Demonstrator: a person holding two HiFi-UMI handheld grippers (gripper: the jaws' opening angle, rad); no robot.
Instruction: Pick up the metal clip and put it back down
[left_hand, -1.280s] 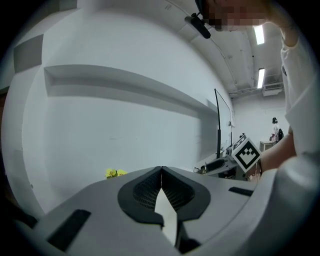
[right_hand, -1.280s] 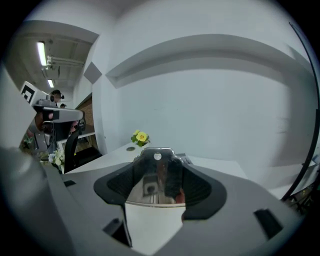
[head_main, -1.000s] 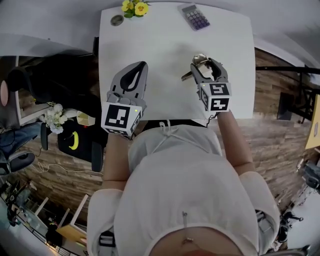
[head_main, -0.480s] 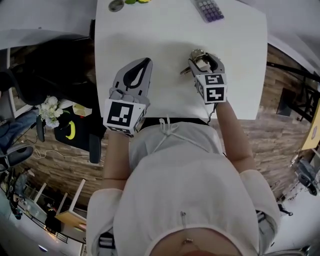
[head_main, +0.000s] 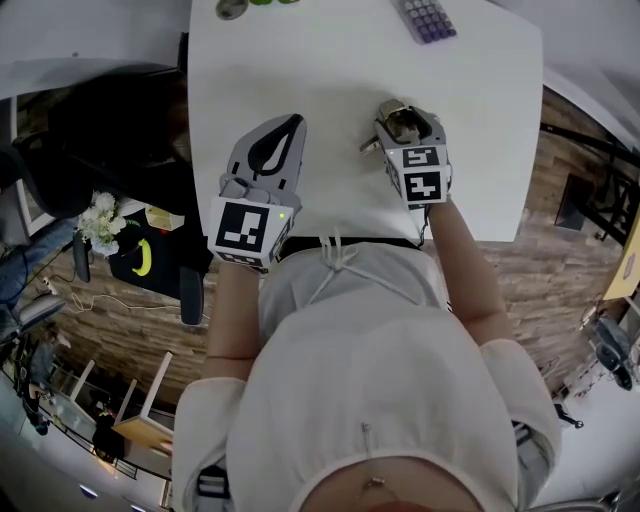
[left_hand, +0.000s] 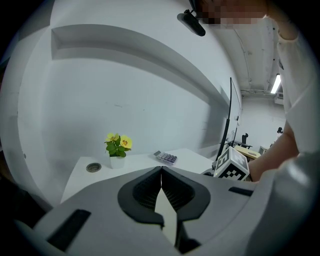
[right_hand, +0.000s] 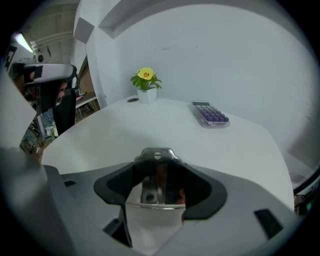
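The shiny metal clip (head_main: 398, 122) sits between the jaws of my right gripper (head_main: 405, 112), over the right half of the white table (head_main: 330, 60). In the right gripper view the clip (right_hand: 156, 175) stands upright, with the gripper (right_hand: 159, 165) shut on its sides and its rounded top poking out past the tips. Whether the clip touches the tabletop I cannot tell. My left gripper (head_main: 292, 124) hovers over the table's left half, jaws shut and tips touching, nothing between them (left_hand: 161, 170).
A purple-keyed calculator (head_main: 428, 18) (right_hand: 210, 115) lies at the far right of the table. A small yellow flower pot (right_hand: 146, 85) (left_hand: 117, 150) and a round metal disc (head_main: 231, 9) (left_hand: 93, 167) stand at the far left. A black chair (head_main: 120, 130) is left of the table.
The head view has shifted, so the table sits higher and more to the right in the picture. Both grippers stay about where they were, and the right one still grips the clip.
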